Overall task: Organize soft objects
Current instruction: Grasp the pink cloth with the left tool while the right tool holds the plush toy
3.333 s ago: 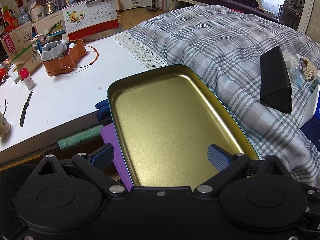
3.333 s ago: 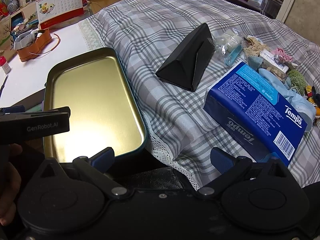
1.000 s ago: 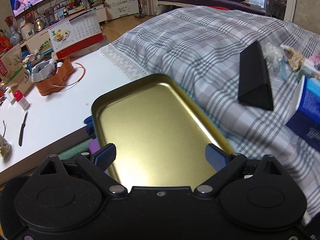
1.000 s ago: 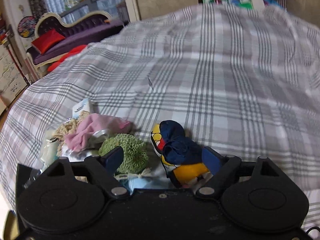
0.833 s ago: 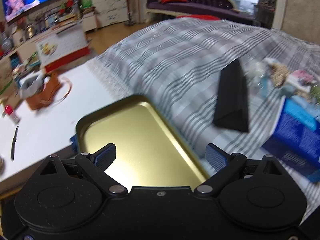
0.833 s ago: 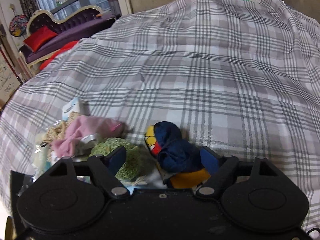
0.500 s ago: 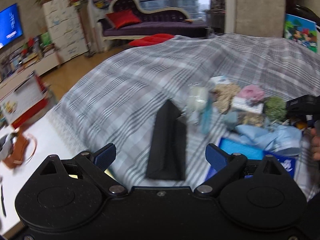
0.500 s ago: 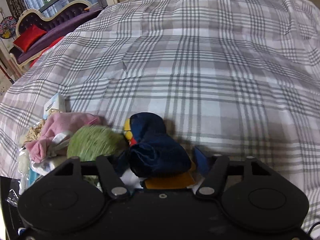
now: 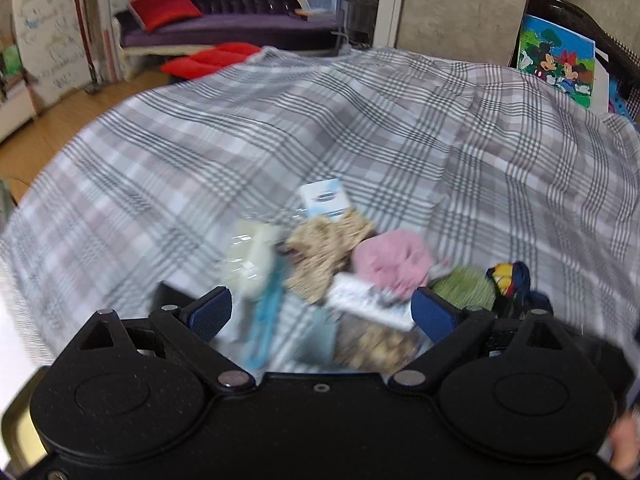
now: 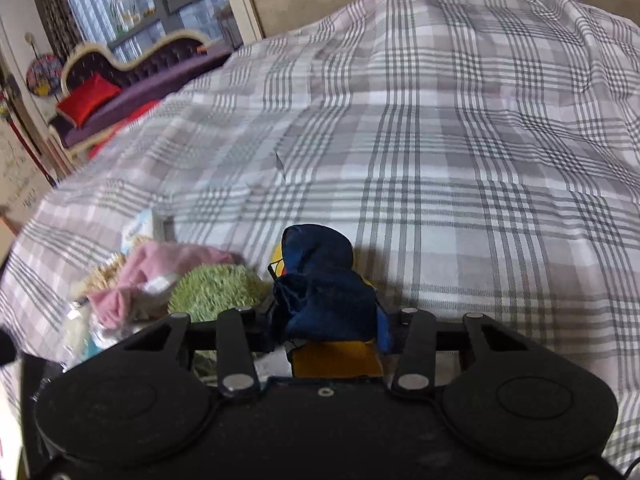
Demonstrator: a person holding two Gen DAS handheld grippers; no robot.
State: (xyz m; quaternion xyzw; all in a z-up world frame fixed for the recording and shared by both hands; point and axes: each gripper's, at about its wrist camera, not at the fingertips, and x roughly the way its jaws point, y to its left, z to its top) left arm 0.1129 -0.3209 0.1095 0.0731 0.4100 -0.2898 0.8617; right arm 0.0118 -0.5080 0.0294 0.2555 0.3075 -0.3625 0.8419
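Note:
My right gripper (image 10: 326, 320) is shut on a navy, yellow and red soft toy (image 10: 320, 280) at the right end of a pile of soft things on the plaid bed. Beside it lie a green fuzzy ball (image 10: 216, 288) and a pink cloth (image 10: 160, 268). In the left wrist view my left gripper (image 9: 322, 314) is open and empty above the pile: pink cloth (image 9: 390, 258), beige knit piece (image 9: 324, 248), green ball (image 9: 464, 288) and the navy toy (image 9: 512, 280) at the far right. The view is blurred.
A plaid bedspread (image 10: 440, 152) covers the bed. A small white and blue packet (image 9: 324, 196) and clear plastic bags (image 9: 250, 248) lie in the pile. A corner of the gold tin tray (image 9: 16, 436) shows at lower left. A purple chaise (image 9: 224, 20) stands behind.
My right gripper has closed on the navy toy. My left gripper has swung right from the gold tray to above the pile of soft things.

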